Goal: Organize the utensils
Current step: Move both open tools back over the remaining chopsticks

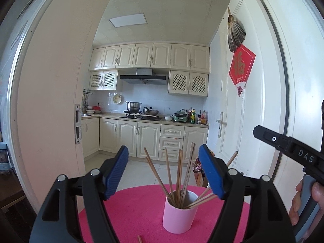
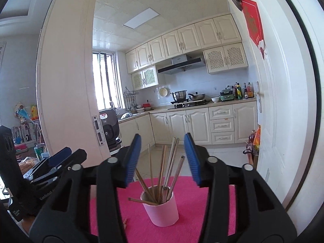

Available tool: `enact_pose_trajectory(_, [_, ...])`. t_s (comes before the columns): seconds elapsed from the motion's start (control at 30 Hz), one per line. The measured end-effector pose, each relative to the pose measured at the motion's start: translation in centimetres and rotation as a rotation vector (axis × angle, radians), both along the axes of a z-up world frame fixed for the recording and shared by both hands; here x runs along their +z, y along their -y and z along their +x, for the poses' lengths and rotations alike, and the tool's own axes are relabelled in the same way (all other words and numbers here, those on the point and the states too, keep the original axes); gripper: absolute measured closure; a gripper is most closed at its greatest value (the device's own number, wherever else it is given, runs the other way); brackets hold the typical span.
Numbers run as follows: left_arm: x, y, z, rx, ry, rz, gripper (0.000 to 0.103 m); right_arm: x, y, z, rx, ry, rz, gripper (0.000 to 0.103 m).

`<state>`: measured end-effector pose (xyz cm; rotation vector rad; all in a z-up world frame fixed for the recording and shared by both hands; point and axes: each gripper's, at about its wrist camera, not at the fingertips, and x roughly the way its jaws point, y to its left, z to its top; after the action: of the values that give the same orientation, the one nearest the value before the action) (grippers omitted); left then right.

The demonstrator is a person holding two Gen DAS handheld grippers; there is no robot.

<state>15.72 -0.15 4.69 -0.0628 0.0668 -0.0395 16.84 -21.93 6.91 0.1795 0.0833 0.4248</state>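
- Chopsticks [image 1: 178, 174] stand fanned out in a pink cup [image 1: 179, 214], cup sits mid-cloth on the pink tablecloth [image 1: 137, 208].
- One loose chopstick end [image 1: 140, 239] lies on the cloth just in front of the cup, near the camera; the right view shows a stub [image 2: 125, 222] left of the cup, likely the same piece.
- Left gripper [image 1: 164, 172] is level before the cup, jaws spread wide, nothing between the pads.
- Right gripper [image 2: 162, 160] is also before the cup, jaws parted, empty.
- Judgement: next step is picking up the stray stick; approach low, pinch mid-shaft, drop tip-first into the cup, avoid knocking the leaning sticks.
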Motion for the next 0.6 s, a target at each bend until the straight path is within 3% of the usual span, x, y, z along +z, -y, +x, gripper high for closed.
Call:
enact_pose_trajectory(0.37, [-2.4, -1.9, -3.0, 0.047, -0.176, -0.001, 0.030, -2.9, -0.7, -2.8, 0.002, -0.109, -0.049, 0.053])
enact_pose_trajectory(0.6, [-6.2, -3.6, -2.4, 0.041, -0.392, -0.040, 0.030, -6.2, -1.9, -3.3, 0.025, -0.211, -0.076, 0.051])
